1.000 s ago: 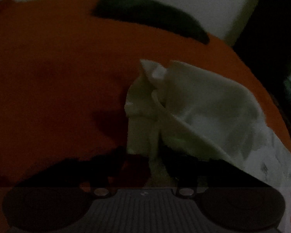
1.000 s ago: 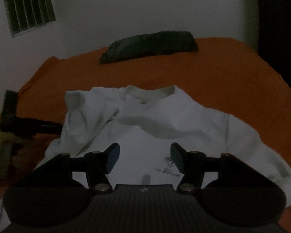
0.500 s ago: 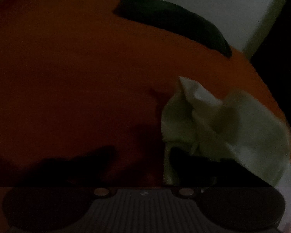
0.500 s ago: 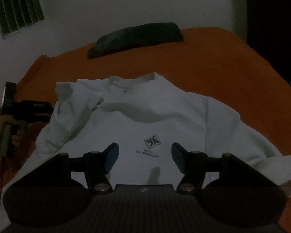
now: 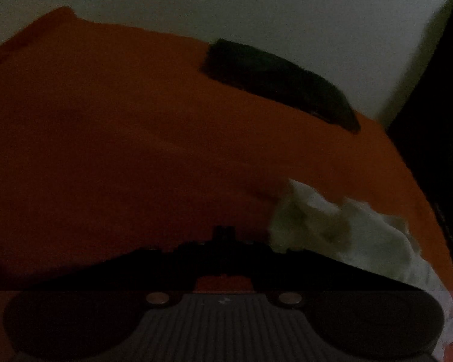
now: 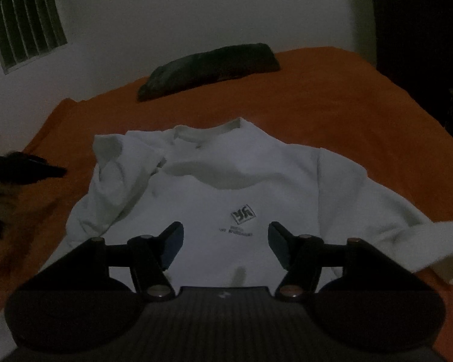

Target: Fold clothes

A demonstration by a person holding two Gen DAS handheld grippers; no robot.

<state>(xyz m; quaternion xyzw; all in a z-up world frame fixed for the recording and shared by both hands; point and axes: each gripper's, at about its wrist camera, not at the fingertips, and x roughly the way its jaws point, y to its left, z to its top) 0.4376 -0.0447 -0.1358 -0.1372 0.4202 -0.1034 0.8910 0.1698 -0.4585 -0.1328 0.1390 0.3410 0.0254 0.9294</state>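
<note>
Left wrist view
- Left gripper point(image 5: 223, 235): clenched, its tips meeting over the orange bed sheet point(image 5: 136, 150); nothing shows between them.
- White cotton sweatshirt point(image 5: 341, 229): a bunched sleeve lies just right of the gripper, apart from it.
- Dark oblong pillow point(image 5: 281, 84): at the far edge of the bed, against the pale wall point(image 5: 256, 9).

Right wrist view
- Right gripper point(image 6: 226, 241): released, jaws opening, nothing between them, above the sweatshirt chest.
- Sweatshirt point(image 6: 226, 181): spread front up on the bed, collar far, small dark logo point(image 6: 243, 214) midway, left sleeve crumpled.
- Left gripper point(image 6: 30, 169): dark, beside that sleeve.
- Slatted vent point(image 6: 24, 18): on the wall, upper left.
</note>
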